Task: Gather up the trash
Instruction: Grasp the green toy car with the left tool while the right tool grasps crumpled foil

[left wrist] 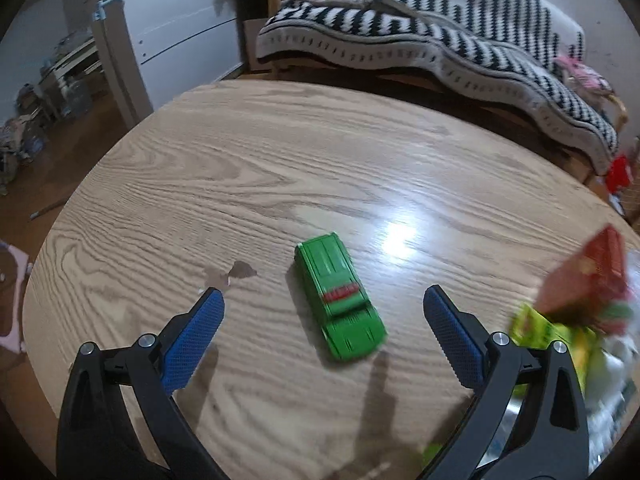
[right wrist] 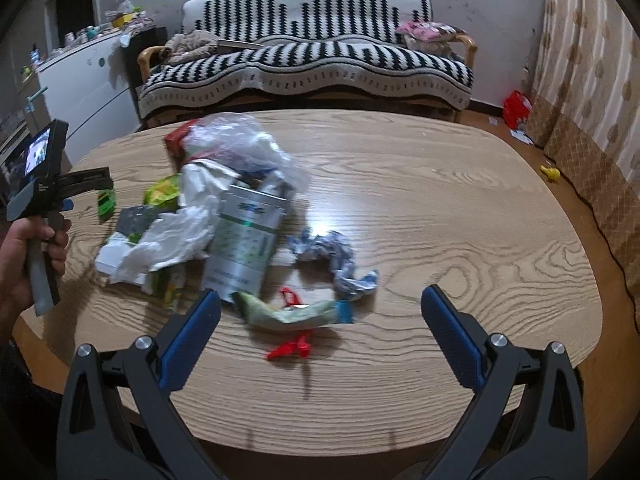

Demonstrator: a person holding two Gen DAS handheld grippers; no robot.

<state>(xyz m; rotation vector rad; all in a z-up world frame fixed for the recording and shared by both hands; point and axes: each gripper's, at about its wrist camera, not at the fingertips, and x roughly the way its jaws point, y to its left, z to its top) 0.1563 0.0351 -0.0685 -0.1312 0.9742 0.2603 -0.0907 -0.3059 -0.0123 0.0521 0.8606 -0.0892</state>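
**Trash heaped near the left edge, nothing gripped**

A rounded wooden table (right wrist: 440, 208) stands before a striped sofa (right wrist: 304, 64). We find the trash pile (right wrist: 208, 216) toward its left edge, a silver can (right wrist: 244, 240) tipped against the pile. A green wrapper (right wrist: 292, 314) and red scraps (right wrist: 290, 350) lie near the front edge. The right gripper (right wrist: 320, 304) hangs jaws spread above the wrapper; the left gripper (left wrist: 323, 302) is likewise spread over a green toy car (left wrist: 340, 296). We judge the pickup not yet begun; next comes lowering onto the wrapper.
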